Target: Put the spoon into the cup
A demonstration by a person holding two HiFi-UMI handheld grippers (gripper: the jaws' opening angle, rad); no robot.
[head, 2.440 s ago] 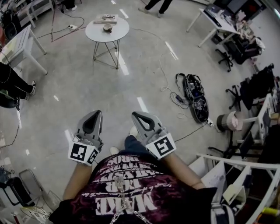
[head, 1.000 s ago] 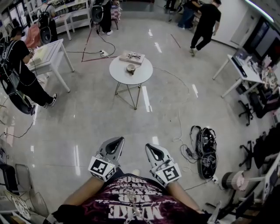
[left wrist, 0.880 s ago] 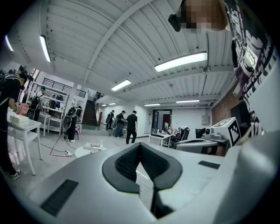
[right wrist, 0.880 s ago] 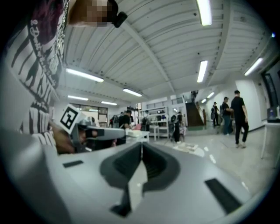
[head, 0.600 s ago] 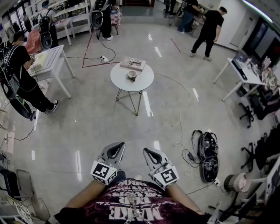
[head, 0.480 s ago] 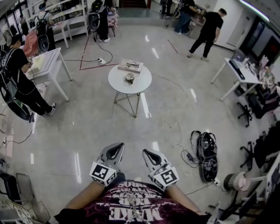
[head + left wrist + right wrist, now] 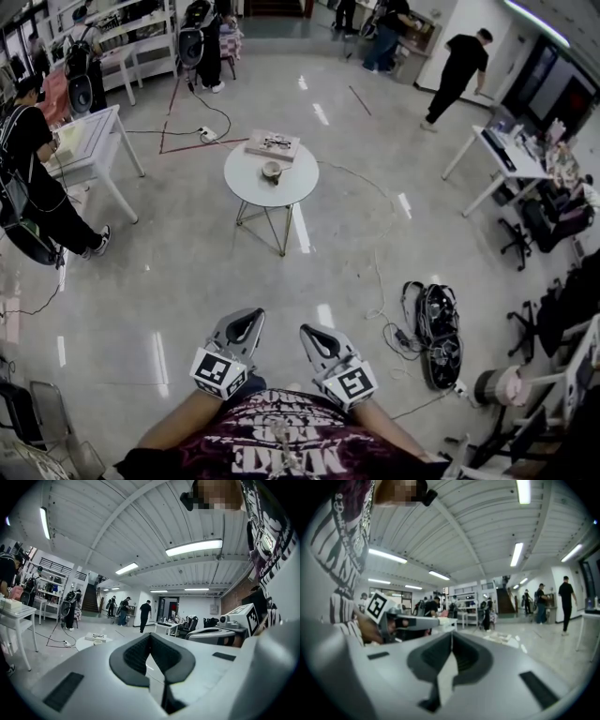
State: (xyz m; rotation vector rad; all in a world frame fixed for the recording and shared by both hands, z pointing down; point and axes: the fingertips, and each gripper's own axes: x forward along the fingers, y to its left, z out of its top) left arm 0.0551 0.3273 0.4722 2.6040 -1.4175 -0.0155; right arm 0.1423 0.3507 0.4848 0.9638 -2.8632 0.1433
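The left gripper (image 7: 253, 315) and the right gripper (image 7: 306, 330) are held side by side low in the head view, in front of the person's patterned shirt, both pointing out over the shiny floor (image 7: 187, 272); in the left gripper view the fingers (image 7: 135, 656) are pressed together at their tips with nothing between them; in the right gripper view the fingers (image 7: 467, 658) meet the same way, likewise empty. The round white counter (image 7: 246, 184) stands well apart from both grippers, farther up the floor; the cup (image 7: 272, 170) sits near its middle, and a flat box (image 7: 274, 143) lies at its far edge, just beside the cup but not touching it; the spoon is too small at this range to pick out (a dark shape lies on the box, but what it is cannot be told). The left gripper view also catches the counter (image 7: 83, 643) low at left, with the cup (image 7: 97, 642) on it. Against the earliest frame, the counter has dropped from the very top of the head view to well inside it and looks larger, while the grippers sit lower in the frame; over the last second the counter has slid a little farther down and left; the fingers have stayed closed throughout. The person in black (image 7: 461, 62) at upper right has walked toward the right edge; the black bag (image 7: 433, 330) on the floor lies at lower right as before.
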